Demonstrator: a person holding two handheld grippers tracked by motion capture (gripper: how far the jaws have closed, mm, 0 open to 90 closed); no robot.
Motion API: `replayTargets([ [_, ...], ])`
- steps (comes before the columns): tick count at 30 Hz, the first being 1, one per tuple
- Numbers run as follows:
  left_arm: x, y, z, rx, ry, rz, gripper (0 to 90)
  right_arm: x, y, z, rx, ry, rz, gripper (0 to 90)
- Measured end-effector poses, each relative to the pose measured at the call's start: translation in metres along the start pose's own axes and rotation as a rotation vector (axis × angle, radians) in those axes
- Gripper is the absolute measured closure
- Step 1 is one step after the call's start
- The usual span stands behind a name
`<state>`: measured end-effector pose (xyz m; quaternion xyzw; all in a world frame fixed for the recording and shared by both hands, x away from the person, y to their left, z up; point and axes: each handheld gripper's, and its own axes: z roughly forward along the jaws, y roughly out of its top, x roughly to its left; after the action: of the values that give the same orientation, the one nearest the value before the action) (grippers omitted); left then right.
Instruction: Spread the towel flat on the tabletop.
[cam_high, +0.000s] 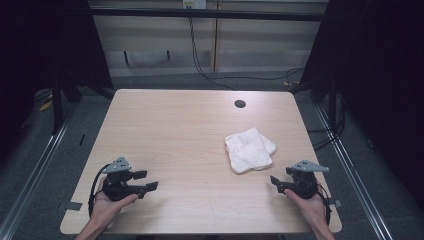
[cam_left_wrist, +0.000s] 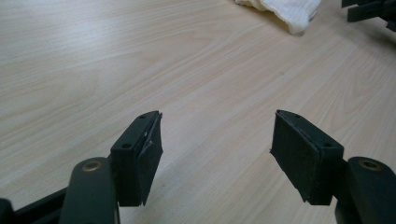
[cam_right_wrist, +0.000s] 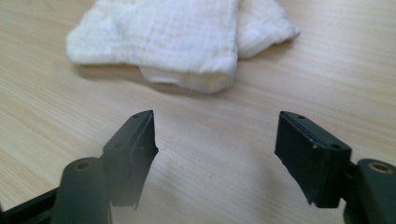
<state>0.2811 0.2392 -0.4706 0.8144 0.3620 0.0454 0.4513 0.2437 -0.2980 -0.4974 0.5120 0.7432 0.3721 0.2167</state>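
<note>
Jaws apart over wooden table (cam_high: 175, 130)

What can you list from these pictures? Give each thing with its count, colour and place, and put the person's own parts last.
towel: one, white, folded, on the right half of the table, nearer the right hand-held gripper.
table: one, light wood, middle of the high view.
hole: one, dark, round, in the table near its far edge.
cables: several, black, on the floor beyond the table.
rails: two, grey metal, on the floor along the table's left and right sides.
left hand-held gripper: one, black with a grey plate, near left corner, jaws apart, holding nothing.
right hand-held gripper: one, black with a grey plate, near right corner, jaws apart, holding nothing.
hands: two, at the near edge, one on each gripper.
</note>
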Motion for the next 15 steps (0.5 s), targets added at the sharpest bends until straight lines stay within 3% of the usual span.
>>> replayTargets([
  [2,0.001,0.000,0.001,-0.001,0.001,-0.001,33.2,0.000,0.001,-0.002,-0.006,0.001,-0.002,29.8],
  [7,0.004,0.002,0.003,-0.001,-0.005,-0.014,33.0,0.003,0.005,-0.005,-0.016,0.091,0.001,38.8],
  [8,0.004,0.002,0.003,-0.001,-0.005,-0.014,32.9,0.003,0.005,-0.005,-0.016,0.091,0.001,38.8],
  [11,0.001,0.001,0.005,0.016,0.000,0.002,32.4,0.008,0.006,0.000,0.033,0.101,-0.061,39.3],
  [14,-0.001,0.000,0.004,0.021,0.004,0.021,32.4,0.008,0.009,0.001,0.031,0.121,-0.059,38.1],
  [15,-0.002,0.000,0.002,0.014,0.002,0.024,32.4,0.008,0.017,0.000,0.006,0.132,-0.059,38.2],
])
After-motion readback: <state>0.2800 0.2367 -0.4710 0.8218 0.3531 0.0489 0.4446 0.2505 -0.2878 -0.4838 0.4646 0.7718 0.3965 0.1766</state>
